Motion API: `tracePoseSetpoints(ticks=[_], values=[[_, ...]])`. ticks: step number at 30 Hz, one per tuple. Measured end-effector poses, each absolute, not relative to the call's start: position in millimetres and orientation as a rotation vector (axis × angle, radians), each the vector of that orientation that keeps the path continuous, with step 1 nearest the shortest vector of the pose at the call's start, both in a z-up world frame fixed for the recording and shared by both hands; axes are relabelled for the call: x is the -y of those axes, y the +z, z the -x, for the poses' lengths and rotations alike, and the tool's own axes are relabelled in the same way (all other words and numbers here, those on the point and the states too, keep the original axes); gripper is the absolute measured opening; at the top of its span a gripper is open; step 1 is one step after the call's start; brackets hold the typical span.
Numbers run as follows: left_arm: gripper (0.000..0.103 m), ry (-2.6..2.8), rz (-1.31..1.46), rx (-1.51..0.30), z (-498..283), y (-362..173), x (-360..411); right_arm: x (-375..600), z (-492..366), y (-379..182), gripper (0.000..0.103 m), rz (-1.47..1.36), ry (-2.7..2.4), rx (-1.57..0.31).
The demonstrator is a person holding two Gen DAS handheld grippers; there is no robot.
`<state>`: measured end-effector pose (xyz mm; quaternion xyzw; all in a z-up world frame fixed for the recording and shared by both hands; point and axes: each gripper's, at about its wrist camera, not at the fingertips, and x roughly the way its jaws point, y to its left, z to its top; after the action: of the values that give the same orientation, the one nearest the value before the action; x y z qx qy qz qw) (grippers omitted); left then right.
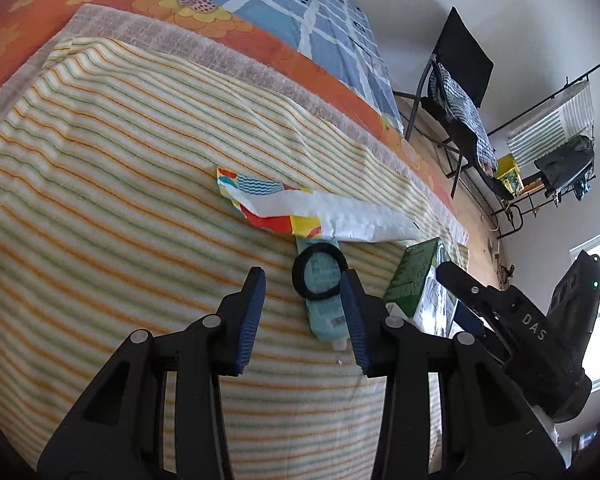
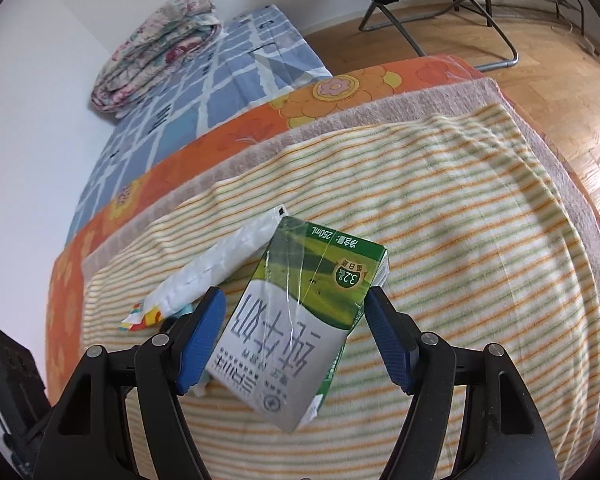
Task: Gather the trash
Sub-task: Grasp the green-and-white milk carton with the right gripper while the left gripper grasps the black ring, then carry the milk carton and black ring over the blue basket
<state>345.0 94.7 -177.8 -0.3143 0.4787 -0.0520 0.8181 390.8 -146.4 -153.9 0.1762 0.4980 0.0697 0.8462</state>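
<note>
right gripper [image 2: 296, 336]: fingers apart astride milk carton [image 2: 300, 320] | left gripper [image 1: 304, 320]: apart, empty | we judge carton light, crushable; grip flat sides mid-body

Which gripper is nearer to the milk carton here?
Right. The right gripper has the milk carton between its open fingers. The left gripper sits beside it, over the teal packet and black ring.
</note>
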Motion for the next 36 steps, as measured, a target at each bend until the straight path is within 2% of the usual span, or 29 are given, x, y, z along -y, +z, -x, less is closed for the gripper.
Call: tracePoseSetpoints(ticks=[4,8,10,12,15,20,26,36], values=[[0.039,-0.105,0.643,-1.027,-351,-181,-91,135,-398,-157,0.071,-0.308,0.14,-1.063],[0.033,-0.104,0.634,-1.037,-354,-187,-87,124,-403,-161,0.074,-0.229,0.135,-1.085],[0.026,-0.1,0.613,-1.035,-356,-187,-84,120,-405,-163,0.075,-0.198,0.14,-1.101],[0.013,-0.092,0.594,-1.037,-357,-188,-82,122,-406,-166,0.075,-0.204,0.151,-1.114],[0.006,-0.09,0.59,-1.033,-358,-188,-81,125,-407,-168,0.075,-0.212,0.176,-1.146],[0.004,-0.094,0.549,-1.011,-356,-182,-79,131,-401,-175,0.075,-0.209,0.209,-1.186],[0.004,-0.081,0.553,-0.992,-347,-172,-87,143,-382,-169,0.063,-0.219,0.238,-1.153],[0.004,-0.071,0.502,-0.957,-305,-141,-93,153,-338,-140,0.062,-0.165,0.292,-1.084]])
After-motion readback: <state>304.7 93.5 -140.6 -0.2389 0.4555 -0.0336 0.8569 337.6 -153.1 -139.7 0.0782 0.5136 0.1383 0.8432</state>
